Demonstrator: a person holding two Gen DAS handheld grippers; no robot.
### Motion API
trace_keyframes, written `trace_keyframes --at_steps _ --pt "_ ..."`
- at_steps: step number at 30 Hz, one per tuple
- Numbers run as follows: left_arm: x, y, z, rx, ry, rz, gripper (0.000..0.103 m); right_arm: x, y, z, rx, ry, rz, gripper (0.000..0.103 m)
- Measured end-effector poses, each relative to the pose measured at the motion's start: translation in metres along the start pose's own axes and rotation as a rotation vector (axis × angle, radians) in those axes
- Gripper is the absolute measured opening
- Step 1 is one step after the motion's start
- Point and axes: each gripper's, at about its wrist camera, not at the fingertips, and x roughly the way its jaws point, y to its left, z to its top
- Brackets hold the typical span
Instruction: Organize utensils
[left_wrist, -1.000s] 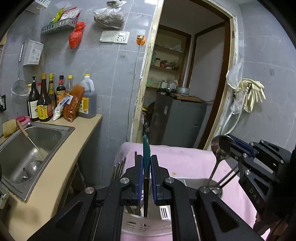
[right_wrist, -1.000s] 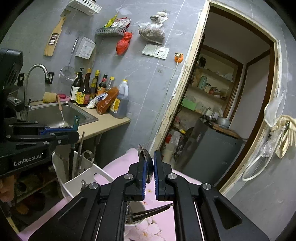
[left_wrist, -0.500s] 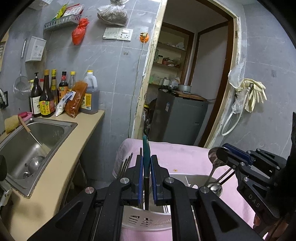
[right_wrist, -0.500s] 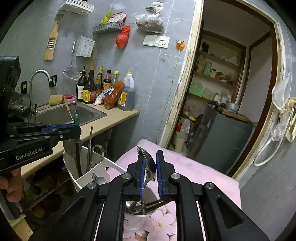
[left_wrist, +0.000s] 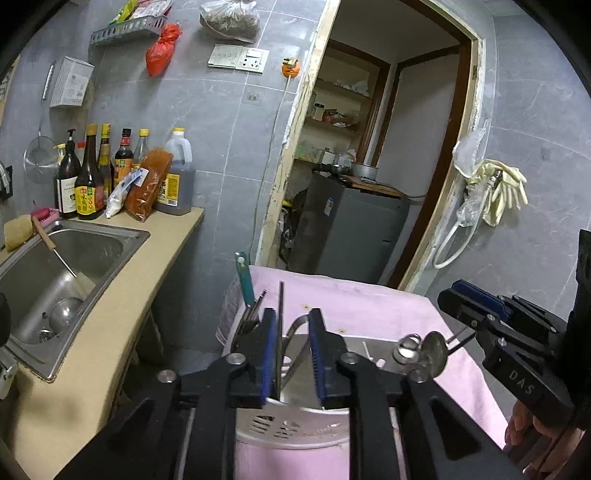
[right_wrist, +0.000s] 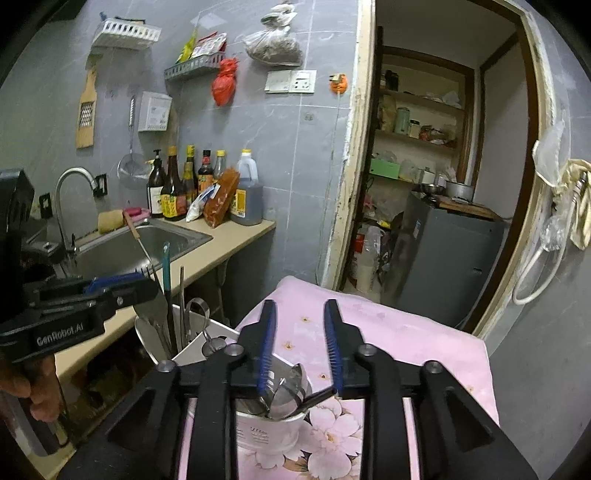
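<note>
Your left gripper (left_wrist: 293, 347) is spread open over the white utensil caddy (left_wrist: 291, 424), gripping nothing. The teal-handled utensil (left_wrist: 244, 278) stands in the caddy's left side, long axis near vertical, handle end up, leaning slightly left beside the forks (left_wrist: 253, 314). Your right gripper (right_wrist: 301, 343) is open too, empty, above the spoons (right_wrist: 286, 395) resting bowls-up in the white cup (right_wrist: 269, 430) on the pink cloth (right_wrist: 406, 336). Only the right wrist view shows that cup and the floral print; the left view shows the caddy's slotted wall.
</note>
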Motion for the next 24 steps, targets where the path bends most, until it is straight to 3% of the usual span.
trace_keyframes --at_steps 5,9,13,16,18,24 --pt "-0.005 -0.005 -0.002 0.009 0.007 -0.005 0.027 -0.011 -0.008 0.001 0.042 -0.025 -0.034 0.049" --pt "-0.012 -0.006 0.001 0.000 -0.006 -0.007 0.045 -0.021 -0.020 0.000 0.092 -0.036 -0.080 0.063" --pt "-0.020 -0.012 0.004 -0.001 -0.015 -0.009 0.051 -0.035 -0.036 -0.004 0.136 -0.040 -0.111 0.071" --pt "-0.025 -0.017 0.006 0.009 -0.017 -0.007 0.064 -0.045 -0.045 -0.007 0.157 -0.049 -0.128 0.080" --pt "-0.031 -0.024 0.006 0.015 -0.023 -0.001 0.077 -0.052 -0.051 -0.010 0.175 -0.049 -0.138 0.087" --pt "-0.050 -0.041 0.003 0.021 -0.032 0.016 0.092 -0.083 -0.070 -0.025 0.238 -0.069 -0.153 0.101"
